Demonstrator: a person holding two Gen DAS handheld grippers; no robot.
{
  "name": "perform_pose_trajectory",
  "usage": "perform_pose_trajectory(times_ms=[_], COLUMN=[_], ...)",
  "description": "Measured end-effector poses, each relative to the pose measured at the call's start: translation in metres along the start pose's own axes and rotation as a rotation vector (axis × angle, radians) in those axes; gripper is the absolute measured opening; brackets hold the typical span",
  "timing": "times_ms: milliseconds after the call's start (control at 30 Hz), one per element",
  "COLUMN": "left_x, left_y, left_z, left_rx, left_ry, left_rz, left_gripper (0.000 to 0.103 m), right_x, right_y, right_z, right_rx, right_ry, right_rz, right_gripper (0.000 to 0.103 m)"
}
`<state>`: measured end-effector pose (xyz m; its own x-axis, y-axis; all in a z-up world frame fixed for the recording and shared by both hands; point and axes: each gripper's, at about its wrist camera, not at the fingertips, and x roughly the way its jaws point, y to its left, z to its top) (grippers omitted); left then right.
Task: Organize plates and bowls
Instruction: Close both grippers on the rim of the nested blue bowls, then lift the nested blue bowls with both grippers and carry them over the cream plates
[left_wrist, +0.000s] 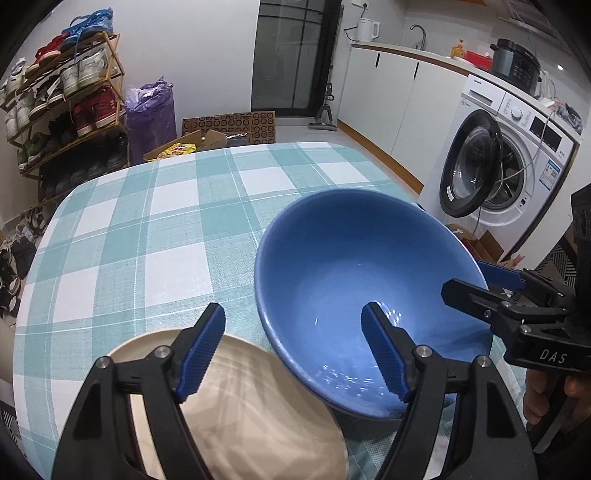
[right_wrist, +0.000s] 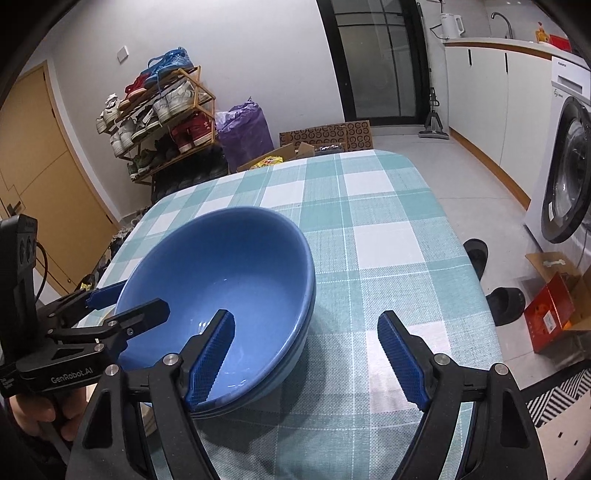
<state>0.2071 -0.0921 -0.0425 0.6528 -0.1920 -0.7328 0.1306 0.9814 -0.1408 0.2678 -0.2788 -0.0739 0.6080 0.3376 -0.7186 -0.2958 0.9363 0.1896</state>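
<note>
- checked tablecloth (left_wrist: 155, 221) in a kitchen corner holds all i see.
- blue bowls (right_wrist: 221, 288) look nested; cream plate (left_wrist: 258, 406) sits just beside, unstacked.
- my left gripper (left_wrist: 293, 354) and right gripper (right_wrist: 306, 358) are both spread, holding nothing.

Two blue bowls (right_wrist: 229, 266), nested one inside the other, near centre. One beige plate (left_wrist: 258, 406), near left. One table (right_wrist: 369, 221) under a checked cloth. Two grippers: left gripper (left_wrist: 293, 309) and right gripper (right_wrist: 306, 316). Far left: one shoe rack (left_wrist: 66, 103), one purple bag (left_wrist: 151, 114). Right: one washing machine (left_wrist: 517, 155), one kettle (left_wrist: 367, 29), one black cooker (left_wrist: 517, 62). Two dark slippers (right_wrist: 476, 254) on the floor, right.
</note>
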Motion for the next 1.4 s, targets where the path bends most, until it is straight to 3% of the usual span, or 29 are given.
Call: perform_pose_trajectory(times_ms=[200, 400, 500, 767, 933, 1400], left_x=[0.003, 0.006, 0.008, 0.006, 0.005, 0.001], left_y=[0.003, 0.004, 0.005, 0.002, 0.003, -0.003], left_z=[0.001, 0.000, -0.001, -0.003, -0.003, -0.002], left_rx=[-0.014, -0.020, -0.026, -0.016, -0.019, -0.003], left_ry=[0.006, 0.016, 0.025, 0.020, 0.019, 0.020], left_rz=[-0.010, -0.023, -0.043, -0.041, -0.050, -0.037], left_gripper=[0.073, 0.060, 0.047, 0.031, 0.030, 0.030], right_x=[0.007, 0.009, 0.009, 0.011, 0.013, 0.014], right_y=[0.005, 0.006, 0.006, 0.009, 0.013, 0.015], right_z=[-0.003, -0.004, -0.004, -0.005, -0.006, -0.010], right_rx=[-0.011, -0.014, -0.013, -0.024, -0.042, -0.054], right_ry=[0.015, 0.015, 0.015, 0.029, 0.029, 0.044], right_rz=[0.002, -0.001, -0.001, 0.024, 0.037, 0.016], right_gripper=[0.082, 0.082, 0.081, 0.055, 0.043, 0.042])
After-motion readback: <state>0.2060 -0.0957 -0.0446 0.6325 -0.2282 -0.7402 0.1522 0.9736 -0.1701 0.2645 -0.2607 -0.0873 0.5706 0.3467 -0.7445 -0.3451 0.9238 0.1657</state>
